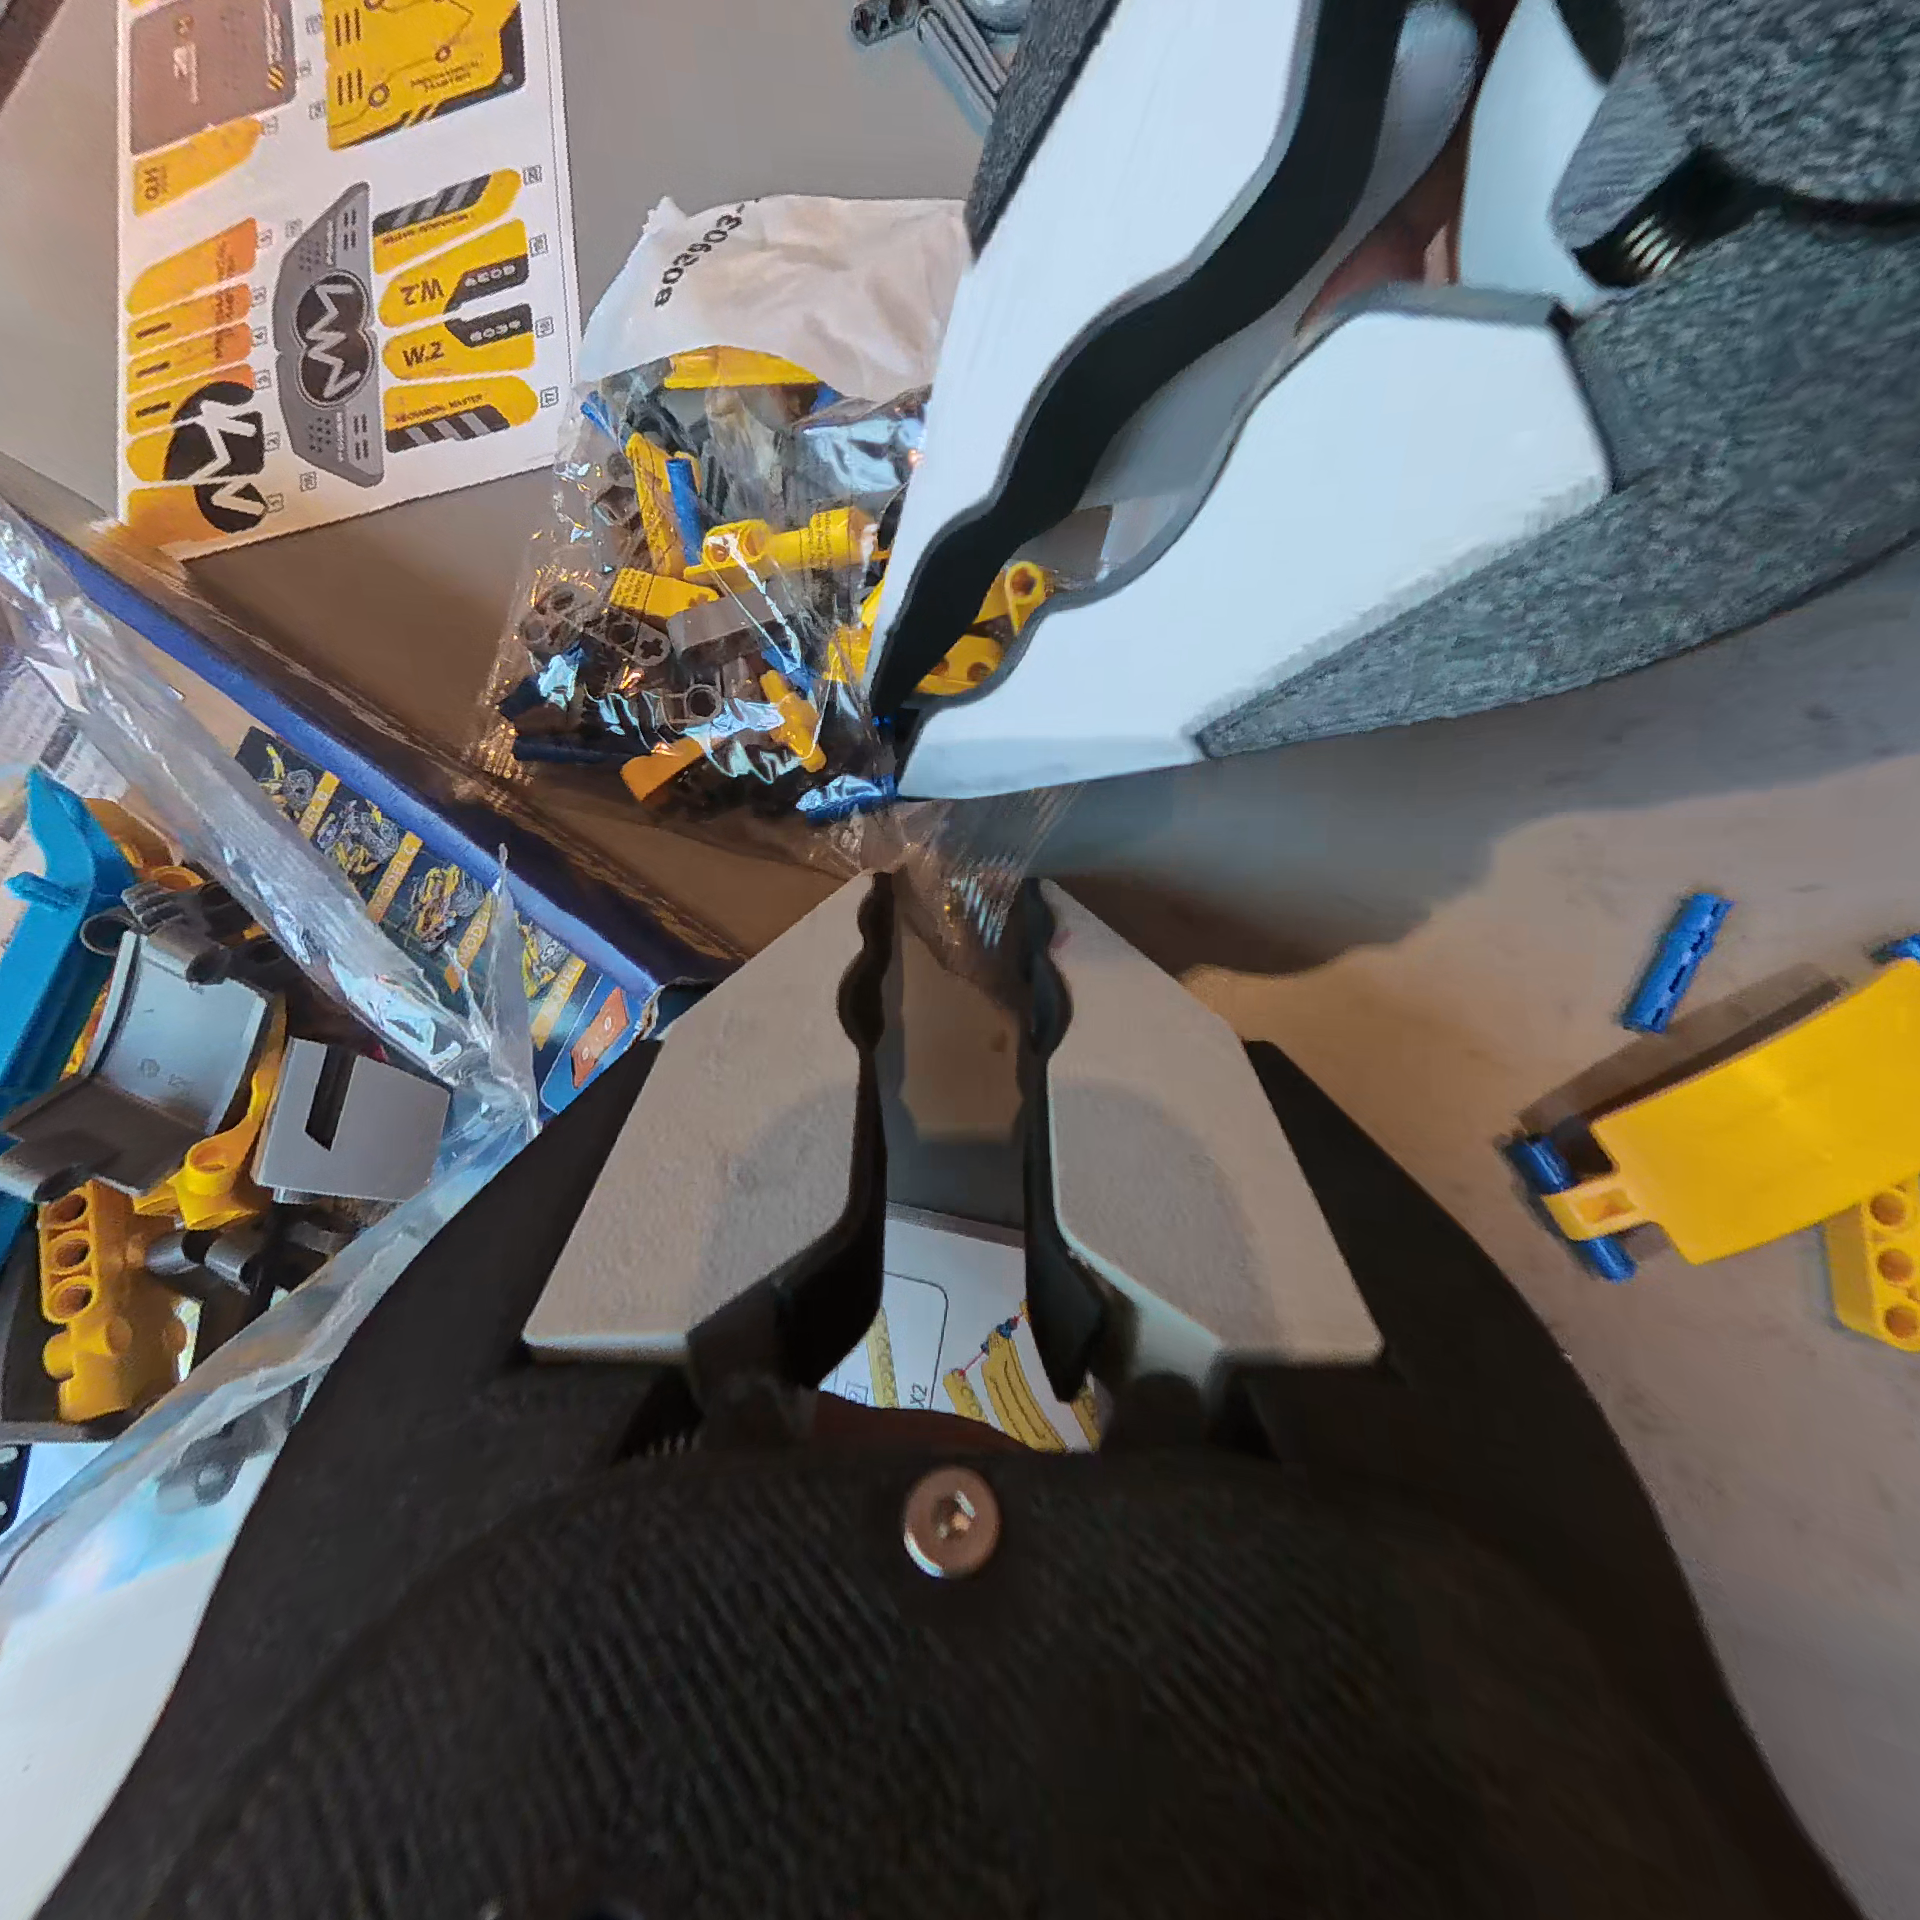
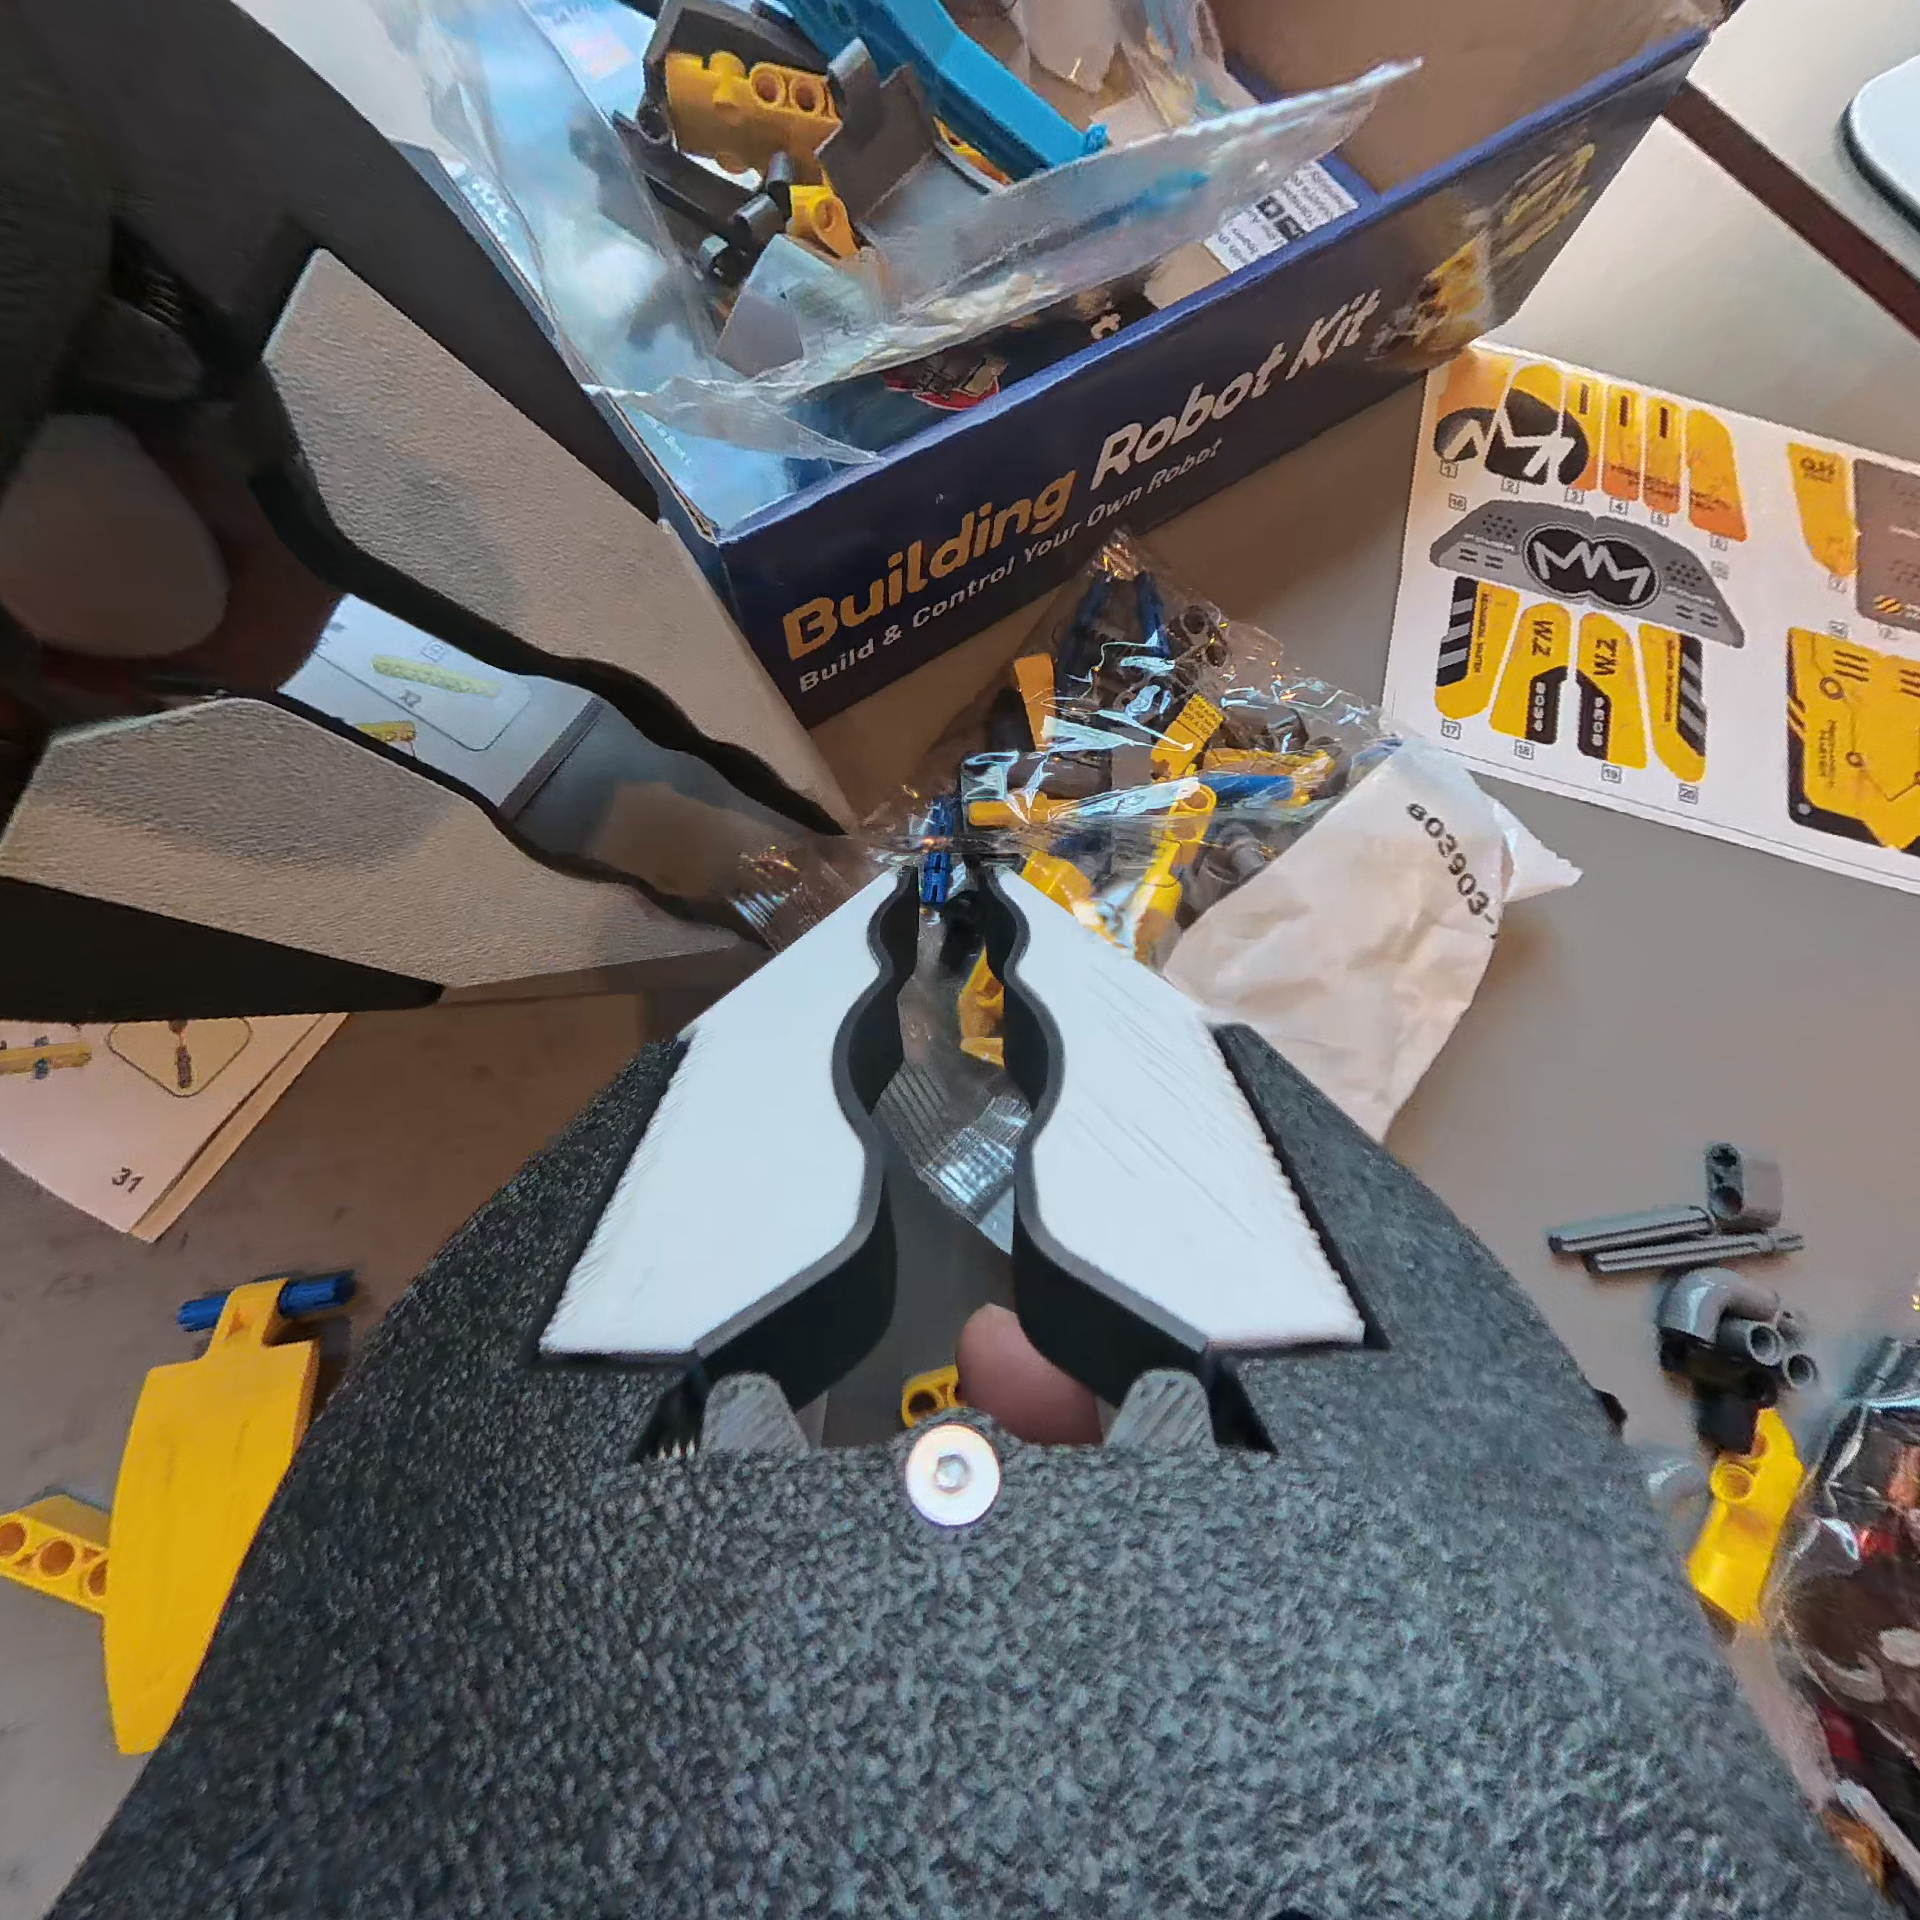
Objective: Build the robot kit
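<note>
A clear plastic bag (image 1: 707, 623) of small yellow, blue and grey building parts lies on the grey table next to a blue box. It also shows in the right wrist view (image 2: 1143, 790). My left gripper (image 1: 956, 888) is closed down on the bag's crinkled clear edge, with film bunched in the narrow gap between its fingers. My right gripper (image 2: 943, 878) pinches the same end of the bag, with blue parts showing between its tips. The two grippers meet almost tip to tip: the right gripper is just above the left's tips in the left wrist view (image 1: 894, 753), and the left gripper comes in from the left in the right wrist view (image 2: 810, 883).
The open blue cardboard box (image 2: 1039, 499) holds more bagged parts. A sticker sheet (image 2: 1662, 623) lies beyond the bag. An instruction booklet (image 2: 156, 1122) lies under the left gripper. A yellow curved panel (image 1: 1766, 1122), a blue pin (image 1: 1675, 961) and loose grey parts (image 2: 1683, 1236) lie on the table.
</note>
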Tool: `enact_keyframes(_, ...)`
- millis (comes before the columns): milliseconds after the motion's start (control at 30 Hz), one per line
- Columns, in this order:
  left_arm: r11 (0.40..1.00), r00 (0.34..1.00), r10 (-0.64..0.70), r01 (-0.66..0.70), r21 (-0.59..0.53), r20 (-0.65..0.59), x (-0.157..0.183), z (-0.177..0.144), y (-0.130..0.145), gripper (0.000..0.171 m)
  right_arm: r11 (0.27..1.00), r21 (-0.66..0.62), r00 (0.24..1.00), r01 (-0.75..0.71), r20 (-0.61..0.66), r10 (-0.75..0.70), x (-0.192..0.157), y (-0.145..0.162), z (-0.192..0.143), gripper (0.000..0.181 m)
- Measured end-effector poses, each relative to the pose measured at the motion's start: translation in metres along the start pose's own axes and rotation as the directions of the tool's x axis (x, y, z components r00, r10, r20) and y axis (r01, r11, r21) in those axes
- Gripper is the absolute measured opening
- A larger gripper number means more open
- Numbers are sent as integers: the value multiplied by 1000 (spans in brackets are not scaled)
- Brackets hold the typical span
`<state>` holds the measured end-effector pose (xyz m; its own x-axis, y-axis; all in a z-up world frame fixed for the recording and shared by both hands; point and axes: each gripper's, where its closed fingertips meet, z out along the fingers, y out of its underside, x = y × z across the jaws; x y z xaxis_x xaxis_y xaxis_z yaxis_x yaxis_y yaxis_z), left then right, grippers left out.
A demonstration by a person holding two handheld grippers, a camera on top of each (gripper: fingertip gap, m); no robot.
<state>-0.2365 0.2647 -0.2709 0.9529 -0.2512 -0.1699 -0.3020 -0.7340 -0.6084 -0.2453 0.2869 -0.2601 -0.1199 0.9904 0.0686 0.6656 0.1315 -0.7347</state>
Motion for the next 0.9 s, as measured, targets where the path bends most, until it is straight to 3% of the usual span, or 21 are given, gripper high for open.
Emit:
enact_keyframes(333,1000,1000,0,0,5,-7,1,1,0,14,995,-25,995,96,-28,-97,-1,4,11,13)
enact_keyframes(400,1000,1000,-3,3,6,-9,1,1,0,14,994,-21,994,104,-10,-104,-5,5,12,4)
enact_keyframes(533,1000,1000,1,-1,4,-9,1,1,0,15,992,-28,992,122,-34,-123,-1,4,10,4)
enact_keyframes(900,1000,1000,-14,14,6,-14,0,1,0,15,989,-54,990,140,17,-139,-2,-5,-36,3)
